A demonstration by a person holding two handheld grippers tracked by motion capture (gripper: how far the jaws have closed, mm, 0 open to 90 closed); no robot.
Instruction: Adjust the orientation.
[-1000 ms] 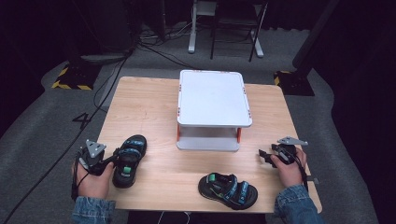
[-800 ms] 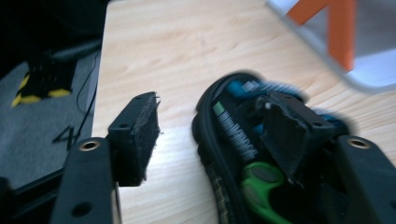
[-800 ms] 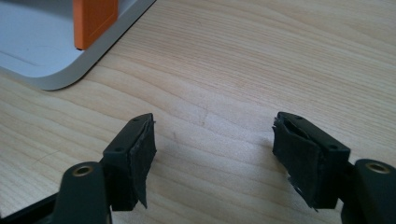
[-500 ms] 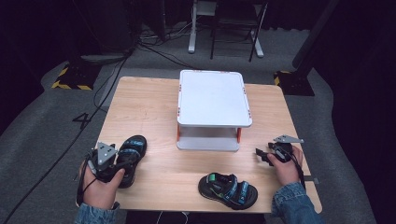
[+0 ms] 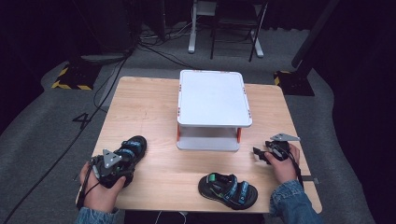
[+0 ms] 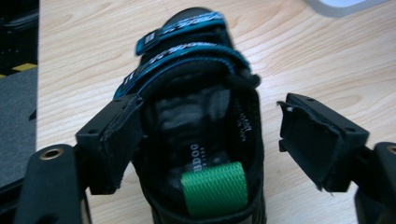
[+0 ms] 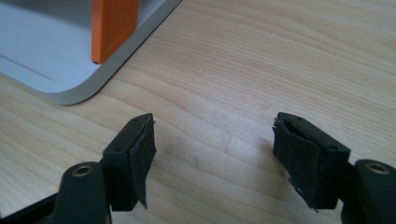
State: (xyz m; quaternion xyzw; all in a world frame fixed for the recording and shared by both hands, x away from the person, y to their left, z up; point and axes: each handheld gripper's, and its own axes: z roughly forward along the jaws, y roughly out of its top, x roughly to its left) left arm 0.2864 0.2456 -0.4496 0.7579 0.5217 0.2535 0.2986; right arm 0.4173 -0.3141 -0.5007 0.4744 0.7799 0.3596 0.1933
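Left hand (image 5: 100,189): at the near left edge of the table (image 5: 144,112), wrapped around the left gripper.
Left gripper (image 5: 122,161): jaws spread wide and released, straddling the heel end of the left sandal; in the left gripper view (image 6: 209,144) one jaw sits against the sandal's side, the other stands apart from it over bare wood.
Left sandal (image 5: 127,154): black with teal straps, lying flat on the table near its left front corner, toe pointing away toward the shelf; in the left gripper view (image 6: 201,116) a green heel tab shows nearest the camera, with the teal straps beyond it.
Right sandal (image 5: 227,189): same kind, lying flat near the front edge, right of centre, lengthwise along that edge; well apart from the left sandal and from both grippers.
Right hand (image 5: 284,164): at the near right side of the table, holding the right gripper.
Right gripper (image 5: 259,154): jaws open and holding nothing, pointed left toward the shelf's near right corner; in the right gripper view (image 7: 214,154) there is bare wood between the jaws.
Shelf (image 5: 212,95): white two-level stand with orange posts, at the table's centre, beyond both sandals; its base corner and one orange post (image 7: 114,28) lie just ahead of the right gripper.
Floor: grey carpet (image 5: 42,135) around the table, with dark cables (image 5: 107,84) trailing at the far left.
Chair legs (image 5: 233,28): beyond the table's far edge.
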